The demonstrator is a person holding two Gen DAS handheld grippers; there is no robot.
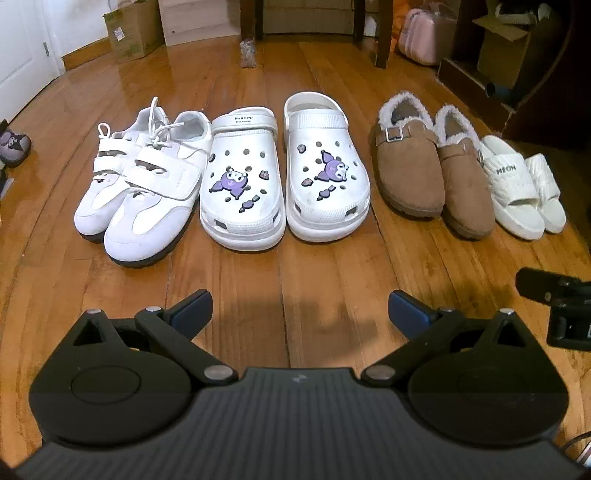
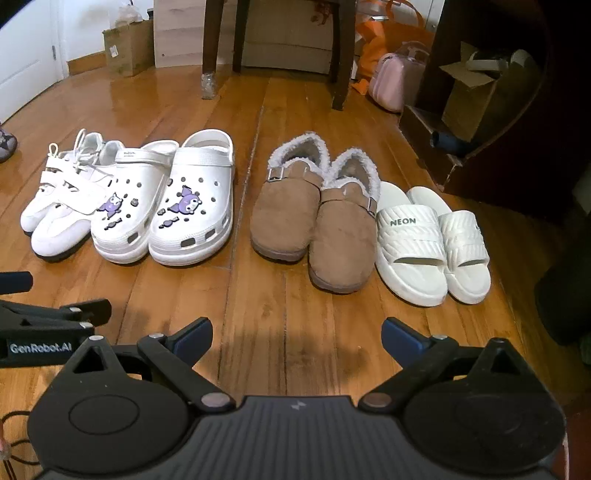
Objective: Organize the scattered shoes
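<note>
Left of the brown clogs (image 2: pixel 314 221) on the wood floor (image 2: pixel 258 314), white clogs (image 1: pixel 284 170) and sneakers (image 1: pixel 144 192) already stand paired; white slides (image 2: pixel 432 243) sit right. Both the left gripper (image 1: pixel 300 314) and right gripper (image 2: pixel 297 338) gape, empty. Shoes look light; heel rims likely give firm purchase.

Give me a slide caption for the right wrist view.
Open right hand-held gripper faces four shoe pairs lined up on wooden floor.

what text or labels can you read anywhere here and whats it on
"NEON" on the strap of the left white slide sandal.
"GenRobot.AI" on the side of the left gripper, seen from the right wrist view.
"kuromi" on the heel strap of the left white clog; the smaller line under it is too small to read.
Sticker on the cardboard box: too blurred to read.
</note>
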